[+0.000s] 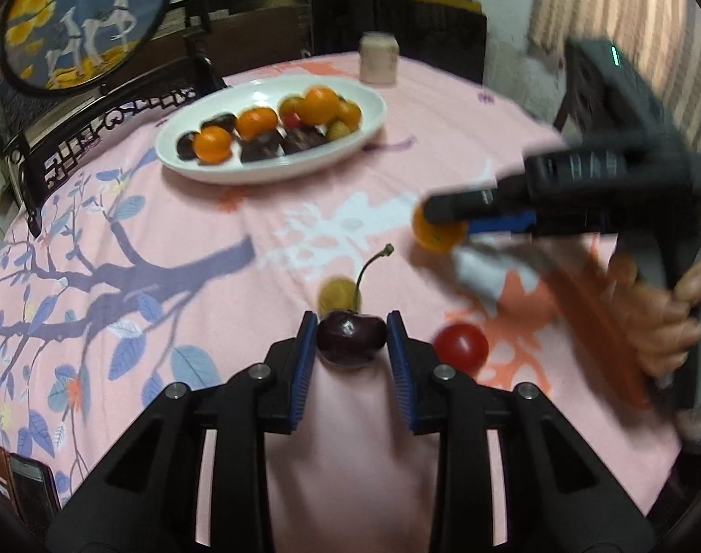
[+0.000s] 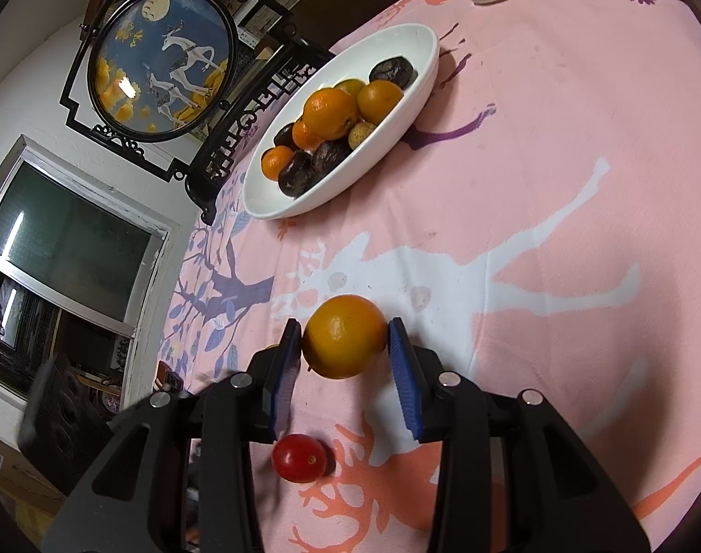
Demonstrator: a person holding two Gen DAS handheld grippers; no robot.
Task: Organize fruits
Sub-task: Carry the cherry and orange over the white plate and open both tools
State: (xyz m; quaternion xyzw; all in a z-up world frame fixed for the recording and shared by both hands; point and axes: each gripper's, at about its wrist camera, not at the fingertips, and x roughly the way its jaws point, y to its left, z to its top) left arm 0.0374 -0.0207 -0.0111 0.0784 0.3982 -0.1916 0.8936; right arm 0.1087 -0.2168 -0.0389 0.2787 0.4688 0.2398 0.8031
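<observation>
My left gripper (image 1: 351, 336) is shut on a dark red cherry (image 1: 350, 338) whose stem curves upward, just above the pink tablecloth. Behind it lies a small yellow-green fruit (image 1: 336, 296), and a red cherry tomato (image 1: 461, 346) sits to its right. My right gripper (image 2: 344, 345) is shut on a small orange (image 2: 344, 335); in the left wrist view the same orange (image 1: 435, 236) shows at that gripper's tips at the right. The cherry tomato (image 2: 300, 457) lies under the right gripper's left finger. A white oval plate (image 1: 277, 174) at the back holds several oranges and dark fruits.
A pale cylindrical jar (image 1: 379, 58) stands behind the plate. A dark carved frame with a round deer picture (image 1: 81, 23) borders the table's far left. A phone in a brown case (image 1: 21, 479) lies at the near left edge. A person's hand (image 1: 673, 322) holds the right gripper.
</observation>
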